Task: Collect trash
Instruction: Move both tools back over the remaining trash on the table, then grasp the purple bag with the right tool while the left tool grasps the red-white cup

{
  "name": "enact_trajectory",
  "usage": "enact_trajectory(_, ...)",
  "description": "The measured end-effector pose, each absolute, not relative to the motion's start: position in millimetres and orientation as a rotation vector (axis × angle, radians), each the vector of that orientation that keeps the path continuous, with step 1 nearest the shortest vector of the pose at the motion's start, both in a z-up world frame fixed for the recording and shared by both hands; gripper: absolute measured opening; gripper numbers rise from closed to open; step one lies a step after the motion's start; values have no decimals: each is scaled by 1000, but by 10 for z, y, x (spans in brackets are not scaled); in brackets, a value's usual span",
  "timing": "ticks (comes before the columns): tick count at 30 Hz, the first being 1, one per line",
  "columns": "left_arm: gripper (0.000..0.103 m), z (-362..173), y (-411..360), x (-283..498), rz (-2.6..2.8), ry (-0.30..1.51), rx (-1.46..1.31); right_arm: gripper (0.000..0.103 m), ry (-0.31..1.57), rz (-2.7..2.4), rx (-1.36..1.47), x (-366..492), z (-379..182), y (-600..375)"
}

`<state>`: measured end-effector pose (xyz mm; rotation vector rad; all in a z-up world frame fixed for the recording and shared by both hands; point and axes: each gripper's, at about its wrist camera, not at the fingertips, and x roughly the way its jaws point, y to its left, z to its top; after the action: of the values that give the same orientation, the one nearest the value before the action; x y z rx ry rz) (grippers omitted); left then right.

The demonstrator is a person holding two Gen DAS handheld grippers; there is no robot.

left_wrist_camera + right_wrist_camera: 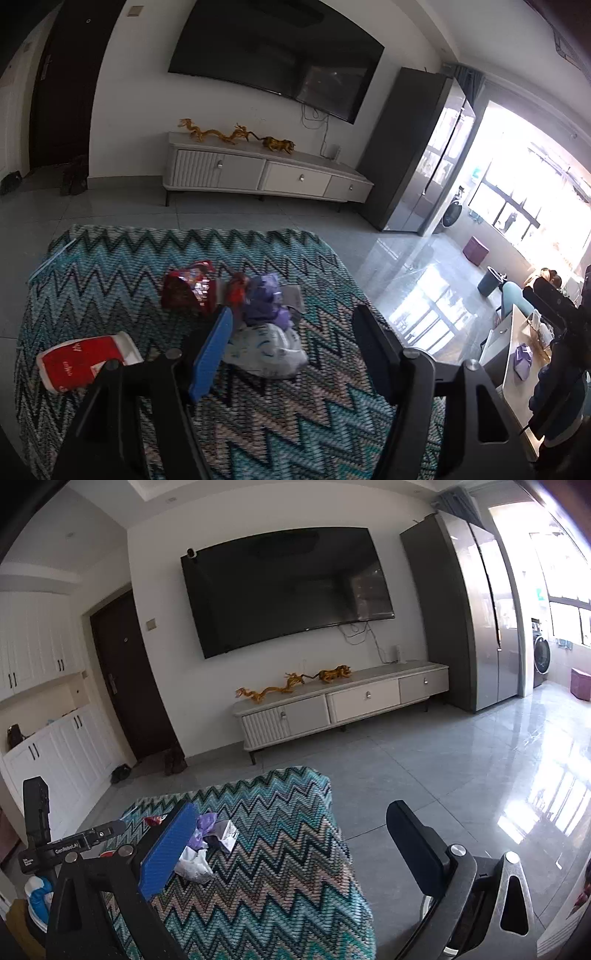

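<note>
The left claw (291, 325) stood open with nothing between its fingers, hanging above a desk (110, 266) covered in a teal zigzag cloth. Just ahead of its blue-padded finger (210, 354) lay the heap of trash. A white crumpled plastic bag (266, 350) sat between the two fingers and a little beyond their tips, not touched by either. Past that bag lay a purple wrapper (264, 302), and to the left of the wrapper, beyond the blue pad, a red snack packet (190, 288). A red and white paper cup (86, 360) lay on its side, well to the left of the claw, apart from the heap.

The right claw (291, 834) was also open and empty, held over the same desk's near right part. From its camera the purple wrapper (205, 821) and the white bag (194, 864) showed just beside its blue-padded left finger (168, 849), partly hidden behind it; its dark right finger (417, 843) hung out past the desk edge over the grey tiled floor (424, 775). To the far left of this claw, part of the other gripper's body showed.

Far ahead of both claws a wall-mounted television (284, 587) hung above a low white cabinet (343, 701).
</note>
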<state>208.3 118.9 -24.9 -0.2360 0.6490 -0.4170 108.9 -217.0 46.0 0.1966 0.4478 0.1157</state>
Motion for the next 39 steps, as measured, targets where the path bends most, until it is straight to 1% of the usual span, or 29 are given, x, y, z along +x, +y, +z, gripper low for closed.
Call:
enact_trajectory(7,70,-472,2005,2071,-315,620,-131,103,527,249,123,1519,293,-1482)
enact_trajectory(8,72,-510,2085,2071,-306,622,-108,103,539,267,112,1574,263,-1399)
enact_trajectory(9,75,-551,2156,2081,-300,627,-87,103,551,284,100,1627,229,-1313)
enact_trajectory(15,76,-821,2550,2226,-288,697,-44,103,628,377,52,1947,-52,-854)
enact_trajectory(18,76,-916,2674,2351,-276,733,-50,103,667,409,40,2109,-211,-674)
enact_trajectory(24,76,-1128,2873,2619,-335,799,-152,103,733,448,52,2426,-456,-451)
enact_trajectory(31,76,-1344,2866,2613,-434,845,-221,103,791,464,46,2716,-668,-263)
enact_trajectory(35,76,-1381,2762,2487,-466,848,-202,97,831,467,41,2861,-853,-173)
enact_trajectory(37,76,-1385,2696,2420,-477,848,-184,89,847,464,49,2908,-930,-162)
enact_trajectory(38,76,-1389,2664,2387,-481,849,-175,87,855,463,56,2931,-966,-161)
enact_trajectory(39,76,-1400,2643,2364,-484,852,-170,81,863,463,64,2952,-1003,-167)
